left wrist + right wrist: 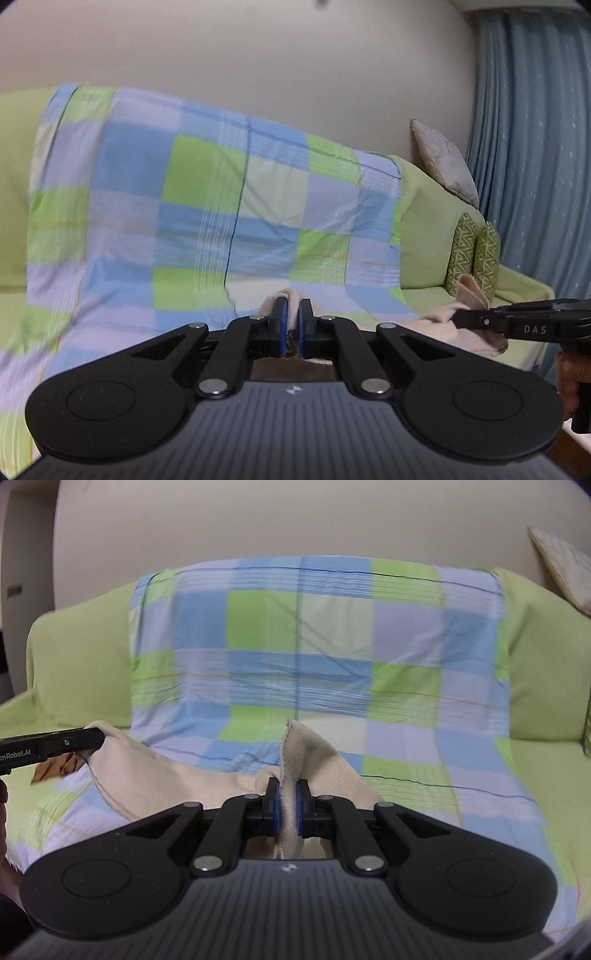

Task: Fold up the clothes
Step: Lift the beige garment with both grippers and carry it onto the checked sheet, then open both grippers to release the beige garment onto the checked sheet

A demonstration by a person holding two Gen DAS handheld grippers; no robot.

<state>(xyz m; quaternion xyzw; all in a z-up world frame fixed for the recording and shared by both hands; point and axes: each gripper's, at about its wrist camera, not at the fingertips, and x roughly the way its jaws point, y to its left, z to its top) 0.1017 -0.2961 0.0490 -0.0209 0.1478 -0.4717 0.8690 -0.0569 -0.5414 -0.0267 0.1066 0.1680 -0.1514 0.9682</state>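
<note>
A beige fleece garment (166,775) hangs stretched between my two grippers above the sofa seat. In the right wrist view my right gripper (288,786) is shut on one edge of it, and a fold of the cloth stands up between the blue pads. My left gripper (99,738) comes in from the left, shut on the other corner. In the left wrist view the left gripper (291,306) pinches beige cloth (436,325), and the right gripper (457,319) grips it at the right. A brown patch (55,766) shows below the left gripper.
A light green sofa (81,657) fills both views, with a blue, green and lilac checked sheet (295,646) draped over its back and seat. A grey pillow (443,162) and two green patterned cushions (474,251) sit at the right end. Blue curtains (535,147) hang beyond.
</note>
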